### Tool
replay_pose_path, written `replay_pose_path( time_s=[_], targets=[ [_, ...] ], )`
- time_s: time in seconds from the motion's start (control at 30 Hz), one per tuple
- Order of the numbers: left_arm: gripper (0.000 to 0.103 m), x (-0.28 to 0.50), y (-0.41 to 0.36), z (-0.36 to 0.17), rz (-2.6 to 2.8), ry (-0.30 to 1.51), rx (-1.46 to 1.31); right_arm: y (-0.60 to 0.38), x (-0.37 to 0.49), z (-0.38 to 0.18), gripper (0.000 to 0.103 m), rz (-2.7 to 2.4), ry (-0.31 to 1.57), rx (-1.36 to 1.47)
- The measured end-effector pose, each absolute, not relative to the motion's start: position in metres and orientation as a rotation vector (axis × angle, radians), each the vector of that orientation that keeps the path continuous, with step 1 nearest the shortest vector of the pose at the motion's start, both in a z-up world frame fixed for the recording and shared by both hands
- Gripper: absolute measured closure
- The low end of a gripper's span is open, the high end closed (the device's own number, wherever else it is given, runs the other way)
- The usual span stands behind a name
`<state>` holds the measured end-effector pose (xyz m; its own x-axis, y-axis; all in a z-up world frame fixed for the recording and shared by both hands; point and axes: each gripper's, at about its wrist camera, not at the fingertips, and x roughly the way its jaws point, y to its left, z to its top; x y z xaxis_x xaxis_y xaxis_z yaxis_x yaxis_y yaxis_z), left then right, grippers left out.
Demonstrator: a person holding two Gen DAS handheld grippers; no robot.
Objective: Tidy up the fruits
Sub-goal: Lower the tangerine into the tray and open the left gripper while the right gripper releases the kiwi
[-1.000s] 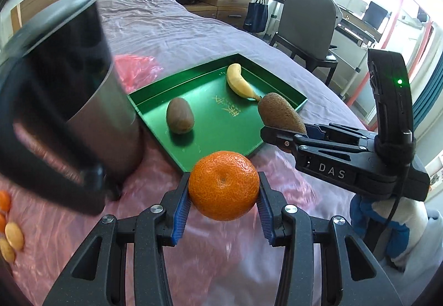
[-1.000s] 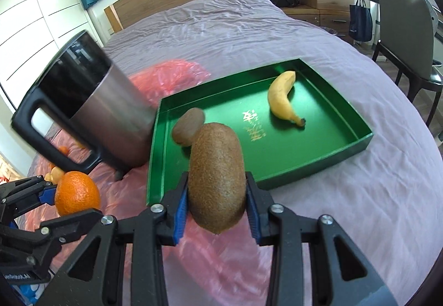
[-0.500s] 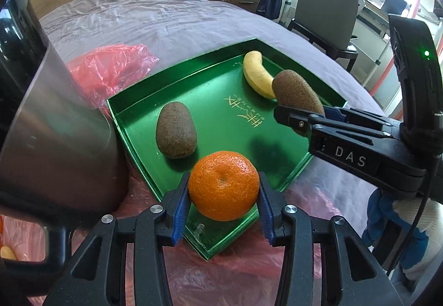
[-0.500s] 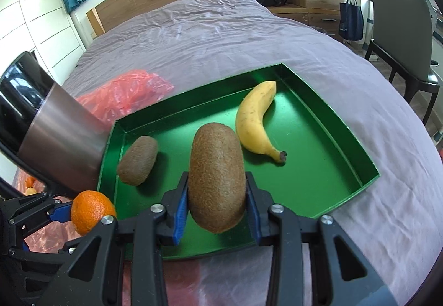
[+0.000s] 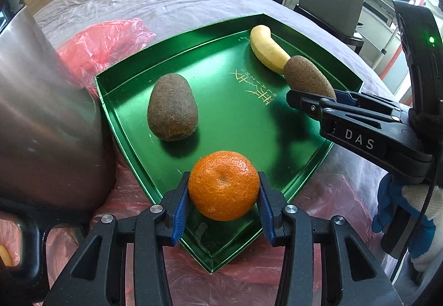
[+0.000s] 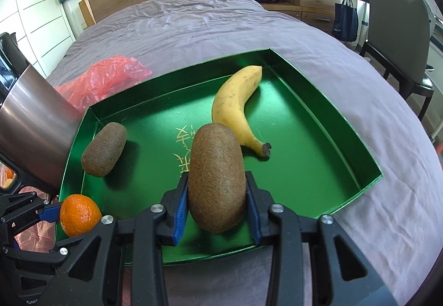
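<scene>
My left gripper (image 5: 223, 195) is shut on an orange mandarin (image 5: 223, 184), held just above the near corner of the green tray (image 5: 124, 78). My right gripper (image 6: 217, 204) is shut on a brown kiwi (image 6: 216, 175), hanging over the tray's (image 6: 346, 117) front middle. A second kiwi (image 5: 172, 107) (image 6: 103, 149) lies at the tray's left side. A yellow banana (image 6: 235, 109) (image 5: 267, 51) lies toward the far right. From the left wrist view, the right gripper (image 5: 310, 101) with its kiwi (image 5: 308, 80) comes in from the right.
A steel mug with a black handle (image 5: 41, 117) (image 6: 33, 134) stands close against the tray's left side. Red plastic (image 6: 105, 78) lies beside and under the tray on a purple bedspread (image 6: 193, 23). A chair (image 6: 398, 37) and drawers stand off the bed's right.
Both grippers came forward and down over the tray with their fruit. The tray and mug now look larger and closer. The fruit lying in the tray has not moved.
</scene>
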<state>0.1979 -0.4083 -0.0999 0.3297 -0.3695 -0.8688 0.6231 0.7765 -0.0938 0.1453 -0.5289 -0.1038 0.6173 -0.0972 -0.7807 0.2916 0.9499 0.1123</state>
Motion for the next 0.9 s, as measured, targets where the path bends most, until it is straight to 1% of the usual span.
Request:
replay_pose_path(
  time_s=[0.4, 0.47, 0.53, 0.6, 0.9],
  targets=[
    [0.063, 0.198, -0.408, -0.096, -0.659, 1.055, 0.289, -0.527, 0.144, -0.104, 0.103, -0.236, 0.893, 0.208],
    [0.062, 0.197, -0.407, -0.094, -0.659, 1.052, 0.288, -0.526, 0.143, -0.102, 0.103, -0.239, 0.888, 0.212],
    [0.058, 0.196, -0.406, -0.091, -0.659, 1.047, 0.285, -0.526, 0.142, -0.098, 0.103, -0.244, 0.882, 0.213],
    [0.056, 0.195, -0.405, -0.087, -0.66, 1.042, 0.283, -0.526, 0.14, -0.094, 0.103, -0.246, 0.878, 0.212],
    [0.055, 0.181, -0.394, -0.068, -0.662, 1.019, 0.274, -0.518, 0.122, -0.073, 0.103, -0.248, 0.846, 0.221]
  ],
)
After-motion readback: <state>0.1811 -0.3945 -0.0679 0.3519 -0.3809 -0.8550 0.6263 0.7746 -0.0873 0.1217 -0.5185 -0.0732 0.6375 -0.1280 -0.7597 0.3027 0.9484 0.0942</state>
